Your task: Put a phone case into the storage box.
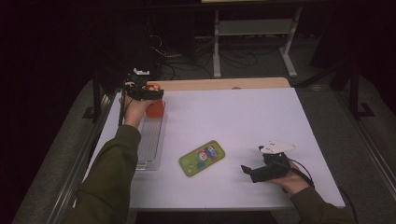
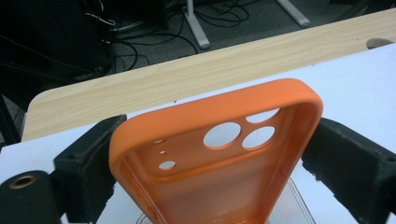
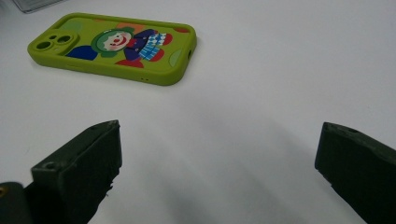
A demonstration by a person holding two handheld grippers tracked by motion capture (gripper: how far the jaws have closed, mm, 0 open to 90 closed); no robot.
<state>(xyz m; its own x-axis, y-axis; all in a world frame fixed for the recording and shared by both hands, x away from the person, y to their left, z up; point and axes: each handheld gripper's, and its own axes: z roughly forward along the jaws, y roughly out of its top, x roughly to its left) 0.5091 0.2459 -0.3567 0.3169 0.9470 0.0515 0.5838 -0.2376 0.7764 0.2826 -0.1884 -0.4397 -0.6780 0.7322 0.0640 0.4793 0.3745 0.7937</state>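
a dim room with desk legs and loose cables lies beyond your white table point(image 1: 261, 121), which has a pale wooden strip point(image 2: 187, 79) along its far edge. your left gripper point(image 1: 156, 94) is at the far left corner, and the orange phone case point(image 2: 215, 154) stands on end between its jaws, open side toward the camera, lower end over a clear ribbed tray point(image 1: 152, 140). in the left gripper view both pads flank the case's sides very closely; you cannot tell whether they still press on it. your right gripper point(image 1: 246, 171) rests near the front right, jaws spread wide with nothing between them, just bare table. the green phone case point(image 3: 114, 46) with a clown picture lies flat ahead of it, well apart, near the table's middle.
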